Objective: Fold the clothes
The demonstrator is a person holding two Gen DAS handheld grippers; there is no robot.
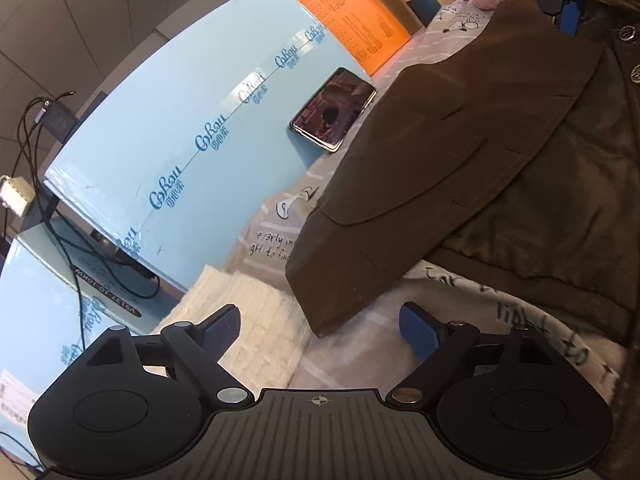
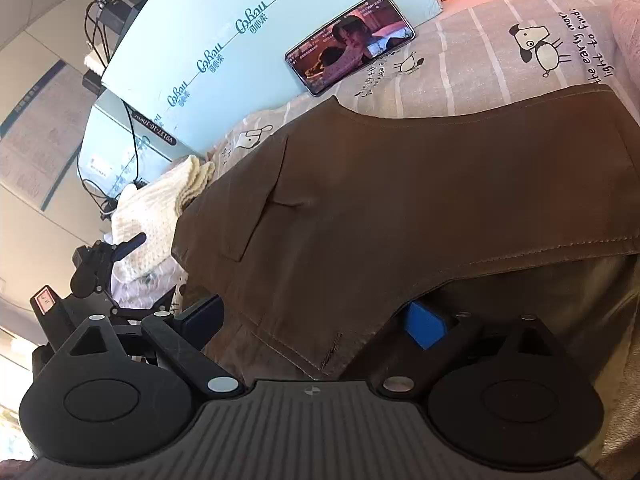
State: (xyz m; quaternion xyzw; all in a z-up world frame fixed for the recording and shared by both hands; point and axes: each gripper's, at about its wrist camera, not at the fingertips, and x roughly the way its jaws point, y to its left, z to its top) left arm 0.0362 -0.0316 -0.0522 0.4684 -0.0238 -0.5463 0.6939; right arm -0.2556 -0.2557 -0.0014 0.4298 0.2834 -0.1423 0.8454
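A brown jacket (image 2: pixel 400 200) lies spread across the bed (image 2: pixel 480 80), on a grey printed sheet, with its far hem running toward the edge where a pale blue box (image 1: pixel 180 120) stands. One front panel, the one with the slanted pocket, is already laid over the body, so the lining (image 1: pixel 560 200) shows only along the near side; that looks like a first fold made. The rest appears undone: the garment is still long and wide, and further folds seem needed to bring it to a compact stack.

The left claw (image 1: pixel 320 332) hangs released, jaws wide, just off the jacket's corner with nothing between its pads. The right claw (image 2: pixel 316 320) is also spread wide; the panel's lower corner with the buttonhole lies between its pads, but they do not press on it.

A cream knit (image 2: pixel 160 208) lies bunched near the bed's edge beside the jacket, and a phone (image 2: pixel 352 40) leans against the box.
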